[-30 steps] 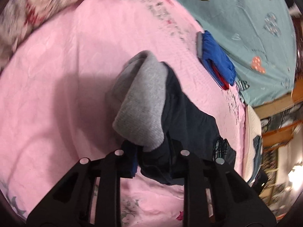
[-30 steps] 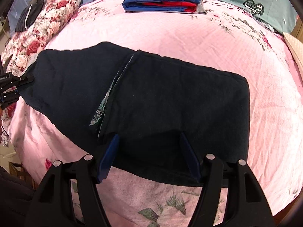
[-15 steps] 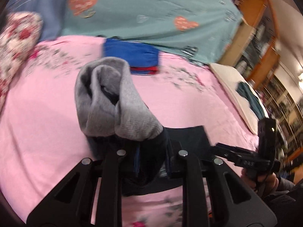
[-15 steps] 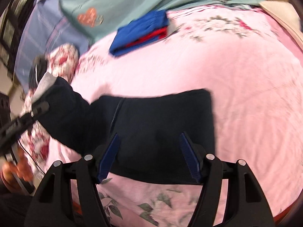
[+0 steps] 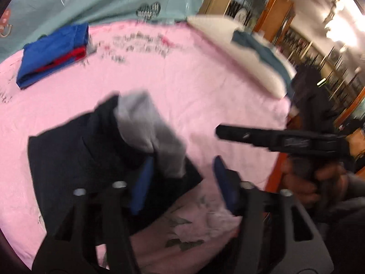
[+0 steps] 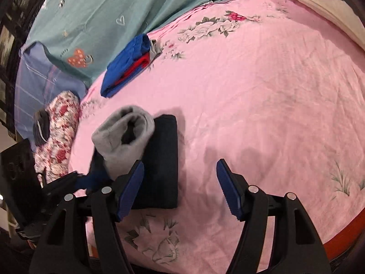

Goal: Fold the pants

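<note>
Two sets of jaws are working over the pants (image 6: 159, 159). We are spreading the left gripper (image 5: 180, 180), its jaws opening off the grey waistband (image 5: 148, 132) lying between them. The right gripper (image 6: 180, 185) is standing spread and empty, the folded pants just past its left finger. Soft, limp cloth; we judge the folded edge the best hold. Only the right view is showing the floral pillow (image 6: 59, 132).

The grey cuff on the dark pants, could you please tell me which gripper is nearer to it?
Left. The left gripper is opening right at the grey cuff; the right gripper hangs open beside it, over the pink sheet.
</note>
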A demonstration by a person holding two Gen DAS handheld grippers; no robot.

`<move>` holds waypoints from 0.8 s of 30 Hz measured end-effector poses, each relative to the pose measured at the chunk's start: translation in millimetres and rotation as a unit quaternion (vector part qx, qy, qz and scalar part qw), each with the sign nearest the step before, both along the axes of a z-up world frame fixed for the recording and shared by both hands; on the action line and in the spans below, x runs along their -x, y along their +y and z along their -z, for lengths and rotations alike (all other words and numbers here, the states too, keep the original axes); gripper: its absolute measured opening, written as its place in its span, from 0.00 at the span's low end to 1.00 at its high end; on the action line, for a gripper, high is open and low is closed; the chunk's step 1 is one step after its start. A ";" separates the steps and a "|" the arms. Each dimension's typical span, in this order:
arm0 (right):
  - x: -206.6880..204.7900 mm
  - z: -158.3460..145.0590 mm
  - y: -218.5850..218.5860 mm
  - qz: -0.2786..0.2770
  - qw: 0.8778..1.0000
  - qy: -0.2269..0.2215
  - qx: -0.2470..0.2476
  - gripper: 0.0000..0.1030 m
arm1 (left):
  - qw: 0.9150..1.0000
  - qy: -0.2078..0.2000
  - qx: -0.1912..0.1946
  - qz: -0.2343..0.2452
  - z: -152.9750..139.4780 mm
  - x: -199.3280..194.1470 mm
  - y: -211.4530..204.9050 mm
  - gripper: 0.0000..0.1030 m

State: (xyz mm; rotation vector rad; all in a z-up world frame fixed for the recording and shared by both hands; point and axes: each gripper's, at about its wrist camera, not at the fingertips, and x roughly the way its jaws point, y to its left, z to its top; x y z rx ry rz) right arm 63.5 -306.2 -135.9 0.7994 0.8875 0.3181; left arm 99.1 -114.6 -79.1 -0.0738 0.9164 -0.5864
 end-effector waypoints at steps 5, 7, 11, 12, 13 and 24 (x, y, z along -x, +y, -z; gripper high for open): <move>-12.7 -20.1 11.1 -0.042 0.997 -0.028 -0.058 0.66 | 0.997 -0.044 -0.013 -0.060 -31.5 17.5 40.8 0.82; -18.9 -32.1 27.2 -0.066 0.995 -0.039 -0.061 0.66 | 0.995 -0.024 -0.022 -0.098 -23.0 15.2 60.8 0.82; -38.8 -43.2 69.3 -0.108 0.994 -0.032 0.012 0.66 | 0.987 0.019 -0.011 -0.161 -9.0 14.3 91.5 0.82; -43.8 -39.7 77.4 -0.113 0.993 -0.015 0.035 0.66 | 0.985 0.027 -0.004 -0.173 -5.7 14.4 98.5 0.82; -50.3 -34.7 87.6 -0.122 0.991 0.001 0.048 0.66 | 0.983 0.031 0.000 -0.179 -3.2 15.3 104.1 0.82; -38.3 -41.4 54.9 -0.079 0.997 0.010 0.021 0.09 | 0.987 0.039 0.013 -0.154 7.7 2.4 104.7 0.83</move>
